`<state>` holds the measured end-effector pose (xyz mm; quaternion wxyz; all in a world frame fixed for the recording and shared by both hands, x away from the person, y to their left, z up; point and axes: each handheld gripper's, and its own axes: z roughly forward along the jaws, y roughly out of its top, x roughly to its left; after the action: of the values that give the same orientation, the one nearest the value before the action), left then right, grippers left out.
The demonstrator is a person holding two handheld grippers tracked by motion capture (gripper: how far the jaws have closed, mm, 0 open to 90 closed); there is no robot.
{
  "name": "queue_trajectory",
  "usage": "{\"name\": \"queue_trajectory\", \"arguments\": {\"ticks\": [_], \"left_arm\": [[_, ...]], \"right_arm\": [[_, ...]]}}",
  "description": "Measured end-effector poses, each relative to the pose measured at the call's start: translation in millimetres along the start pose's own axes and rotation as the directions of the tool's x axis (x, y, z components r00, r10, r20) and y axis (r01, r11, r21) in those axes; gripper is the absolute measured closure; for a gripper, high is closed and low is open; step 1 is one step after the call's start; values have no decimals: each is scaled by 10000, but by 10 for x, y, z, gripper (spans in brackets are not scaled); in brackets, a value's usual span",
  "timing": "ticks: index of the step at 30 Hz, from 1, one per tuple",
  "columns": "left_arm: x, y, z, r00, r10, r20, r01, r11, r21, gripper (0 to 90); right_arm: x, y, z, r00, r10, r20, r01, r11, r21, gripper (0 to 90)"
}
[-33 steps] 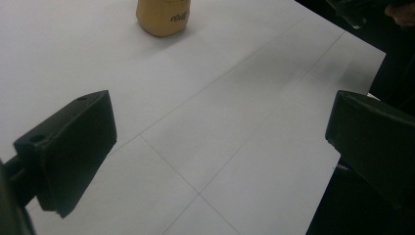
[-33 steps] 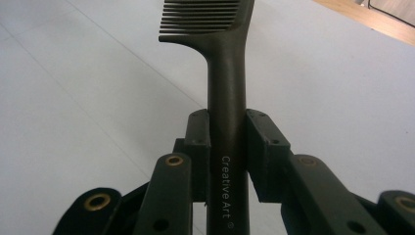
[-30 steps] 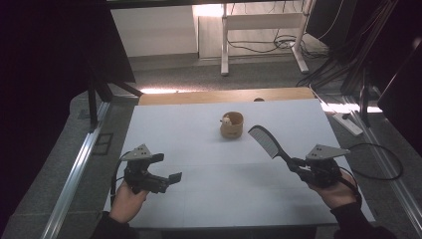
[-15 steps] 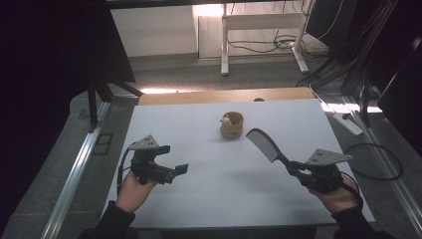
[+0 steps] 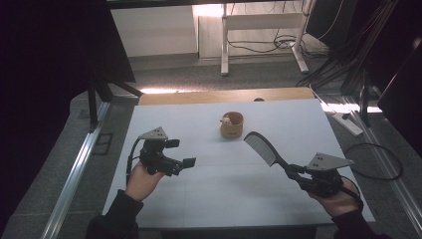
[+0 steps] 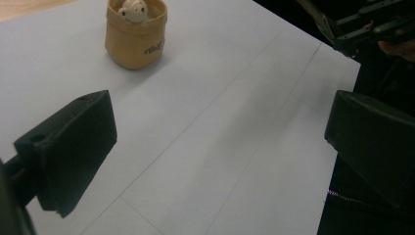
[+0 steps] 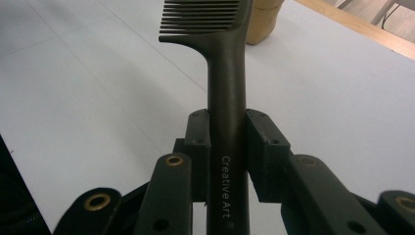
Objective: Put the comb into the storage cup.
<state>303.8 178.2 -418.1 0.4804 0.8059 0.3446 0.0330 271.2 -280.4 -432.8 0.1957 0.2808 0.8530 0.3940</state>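
While the right gripper [image 5: 292, 172] has its jaws closed tight on the handle of a dark comb [image 5: 263, 149], the left gripper [image 5: 180, 153] stands wide open with nothing between its fingers [image 6: 73, 147], hanging above bare white table [image 5: 219, 189]. The landmark is the small tan cup [image 5: 232, 124] with a little figure inside, standing near the far middle of the table. The comb lies just this side of the cup and to its right, raised off the surface, its long axis running from the right gripper up toward the cup, toothed head leading. The left gripper sits well apart from the cup, nearer the person and to its left. Between the cup and the near edge the table is open, and the cup stands well clear of both side edges.
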Motion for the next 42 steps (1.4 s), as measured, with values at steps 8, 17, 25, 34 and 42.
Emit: {"name": "queue_trajectory", "arguments": {"ticks": [8, 17, 25, 34, 42], "left_arm": [[3, 127, 109, 9994, 213, 290, -218, 9996, 163, 0], [-13, 188, 207, 9970, 31, 769, -31, 10000, 4, 0], [-10, 177, 214, 9943, -249, 1036, 257, 9996, -67, 0], [-57, 204, 285, 9905, -448, 1301, 425, 9989, 204, 0], [-117, 254, 319, 9867, -493, 1547, 472, 9987, 171, 0]], "right_arm": [[47, -17, 13, 9997, -218, -96, 218, 9997, 61, 725], [106, -20, 41, 9991, -344, -231, 346, 9994, 62, 725], [166, -3, 85, 9977, -568, -361, 569, 9984, 34, 725], [241, 18, 130, 9943, -929, -515, 927, 9957, -54, 725], [326, 37, 179, 9899, -1273, -624, 1263, 9918, -206, 725]]}}
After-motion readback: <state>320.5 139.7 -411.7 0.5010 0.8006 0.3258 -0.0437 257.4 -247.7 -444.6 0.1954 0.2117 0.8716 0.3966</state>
